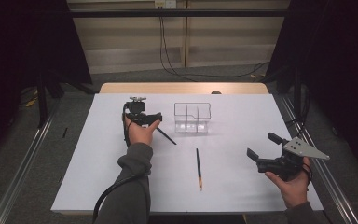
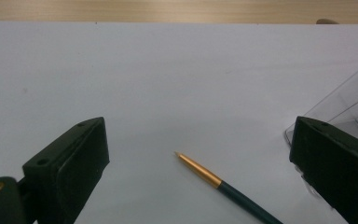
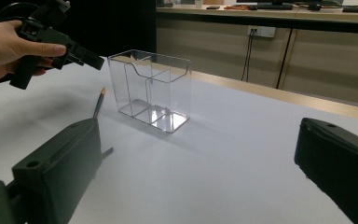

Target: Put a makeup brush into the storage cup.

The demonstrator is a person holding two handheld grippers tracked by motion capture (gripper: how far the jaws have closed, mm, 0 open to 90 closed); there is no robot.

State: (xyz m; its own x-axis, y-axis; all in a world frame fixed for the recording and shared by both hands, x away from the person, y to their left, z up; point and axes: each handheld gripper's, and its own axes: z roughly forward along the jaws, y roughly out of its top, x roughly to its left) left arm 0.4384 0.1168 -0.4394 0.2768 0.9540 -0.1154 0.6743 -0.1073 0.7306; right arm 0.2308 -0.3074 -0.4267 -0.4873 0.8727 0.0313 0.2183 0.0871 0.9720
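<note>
Hovering over the white surface (image 1: 121, 186), the left claw (image 2: 198, 154) stood spread wide; its own view revealed a gold-tipped pencil (image 2: 223, 186) between the jaws, beside the clear organizer (image 1: 192, 118). Well apart, the right claw (image 1: 262, 148) gaped empty.

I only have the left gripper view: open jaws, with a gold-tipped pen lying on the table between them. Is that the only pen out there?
Observer: No. In the high view a second pen lies by itself nearer the person's edge of the table, with its gold tip toward the person.
Operator: And the clear thing at my right edge?
Observer: It's a clear divided organizer. It stands upright and has nothing in its compartments.
Operator: Where's the other gripper?
Observer: The right gripper is at the table's right side. Its jaws are open, and it is well apart from both pens and the organizer.
</note>
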